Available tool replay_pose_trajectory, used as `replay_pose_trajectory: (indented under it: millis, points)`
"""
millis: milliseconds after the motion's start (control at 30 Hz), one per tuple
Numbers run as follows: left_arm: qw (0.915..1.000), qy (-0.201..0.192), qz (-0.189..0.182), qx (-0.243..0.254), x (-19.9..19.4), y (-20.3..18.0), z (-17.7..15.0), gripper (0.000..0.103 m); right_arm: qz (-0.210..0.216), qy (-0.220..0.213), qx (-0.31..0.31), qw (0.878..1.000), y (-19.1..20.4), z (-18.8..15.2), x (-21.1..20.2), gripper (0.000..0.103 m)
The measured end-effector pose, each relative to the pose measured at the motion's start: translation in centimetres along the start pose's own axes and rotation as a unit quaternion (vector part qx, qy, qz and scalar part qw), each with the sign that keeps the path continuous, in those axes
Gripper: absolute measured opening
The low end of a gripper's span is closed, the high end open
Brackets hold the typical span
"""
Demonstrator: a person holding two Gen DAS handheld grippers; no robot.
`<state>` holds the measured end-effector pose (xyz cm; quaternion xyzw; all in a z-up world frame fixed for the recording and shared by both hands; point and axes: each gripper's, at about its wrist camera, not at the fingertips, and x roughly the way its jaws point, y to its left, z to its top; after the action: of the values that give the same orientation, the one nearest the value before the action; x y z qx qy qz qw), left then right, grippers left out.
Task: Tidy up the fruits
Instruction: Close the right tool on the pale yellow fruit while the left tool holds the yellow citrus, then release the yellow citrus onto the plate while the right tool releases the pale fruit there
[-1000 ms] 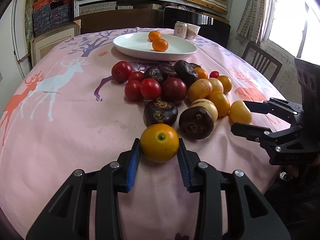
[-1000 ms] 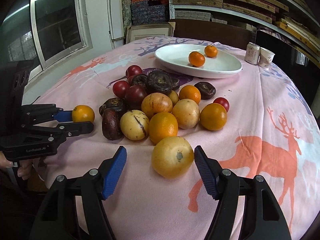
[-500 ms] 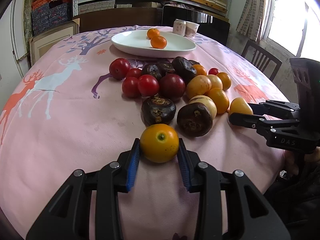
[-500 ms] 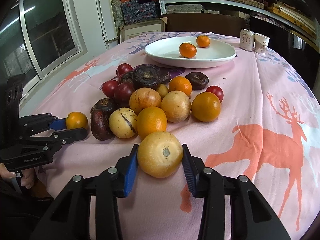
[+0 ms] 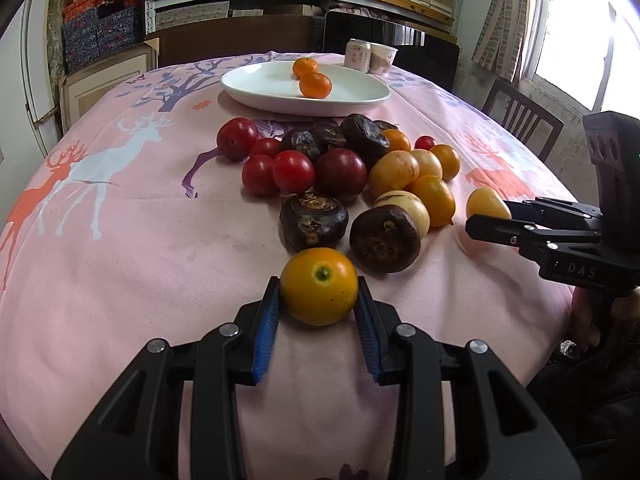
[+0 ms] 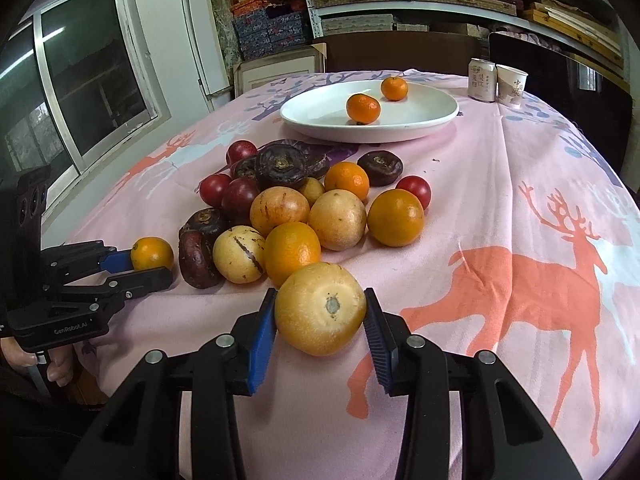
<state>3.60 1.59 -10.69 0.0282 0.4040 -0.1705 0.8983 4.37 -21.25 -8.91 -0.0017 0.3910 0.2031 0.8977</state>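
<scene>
My left gripper (image 5: pixel 318 304) is shut on a small orange (image 5: pixel 319 286), held just above the pink cloth in front of the fruit pile; it also shows in the right wrist view (image 6: pixel 152 254). My right gripper (image 6: pixel 320 314) is shut on a yellow round fruit (image 6: pixel 320 308), which shows in the left wrist view (image 5: pixel 487 203) too. A pile of fruit (image 6: pixel 304 208) lies mid-table: red, dark brown, yellow and orange ones. A white plate (image 6: pixel 320 110) behind the pile holds two mandarins (image 6: pixel 363 108).
A can (image 6: pixel 481 80) and a paper cup (image 6: pixel 511 85) stand behind the plate. A chair (image 5: pixel 520 118) stands at the table's right side. Shelves with boxes line the back wall. The pink deer-print cloth (image 6: pixel 540 240) covers the round table.
My right gripper has closed on the yellow fruit and lifted it slightly. My left gripper still holds the orange and has drawn back a little from the pile.
</scene>
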Motion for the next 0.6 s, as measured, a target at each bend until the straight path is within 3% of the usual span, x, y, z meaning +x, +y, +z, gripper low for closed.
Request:
replay_pose_trajectory:
  millis: [600]
  points:
    - [0.9998,-0.019,0.001,-0.007,-1.3,0.4,1.5,0.036,-0.013,-0.037,0.039,0.998,-2.7,1.9,-2.6,0.042]
